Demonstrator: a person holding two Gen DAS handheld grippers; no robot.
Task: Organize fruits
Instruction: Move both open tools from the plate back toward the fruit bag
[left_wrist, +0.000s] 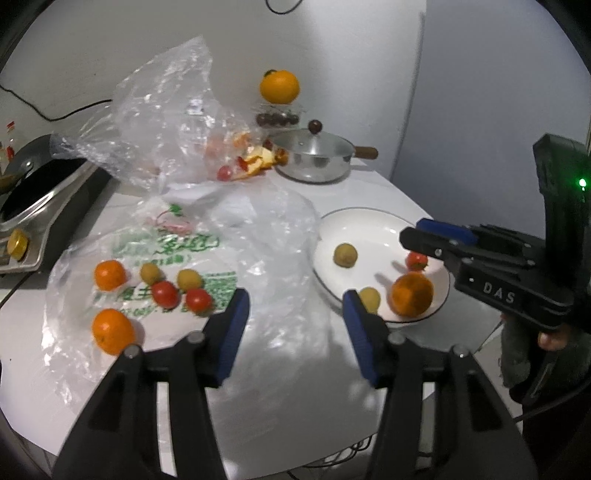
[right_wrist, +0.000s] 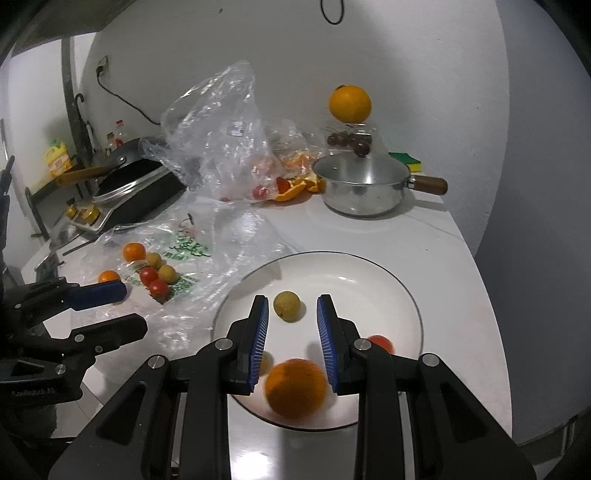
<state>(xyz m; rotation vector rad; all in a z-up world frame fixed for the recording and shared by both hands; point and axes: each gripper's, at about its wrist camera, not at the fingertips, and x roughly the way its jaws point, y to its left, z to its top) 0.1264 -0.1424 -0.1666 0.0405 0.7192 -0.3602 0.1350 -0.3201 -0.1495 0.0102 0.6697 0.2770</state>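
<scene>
Two handheld grippers were in view, each black with blue pads on its jaws. The left gripper (left_wrist: 295, 306) pointed forward and slightly down, its jaws spread wide apart with nothing between them. The right gripper (right_wrist: 291, 314) also pointed forward, its jaws parted with a moderate gap and nothing held between them. Seen from the left camera, the right gripper (left_wrist: 421, 230) reached in from the right side, with part of a hand (left_wrist: 552, 338) wrapped around its handle.

Blurred orange mandarin (right_wrist: 295, 389) on white plate (right_wrist: 369, 273), between the fingers; yellow-green fruit (right_wrist: 287, 305) beyond the fingertips.
</scene>
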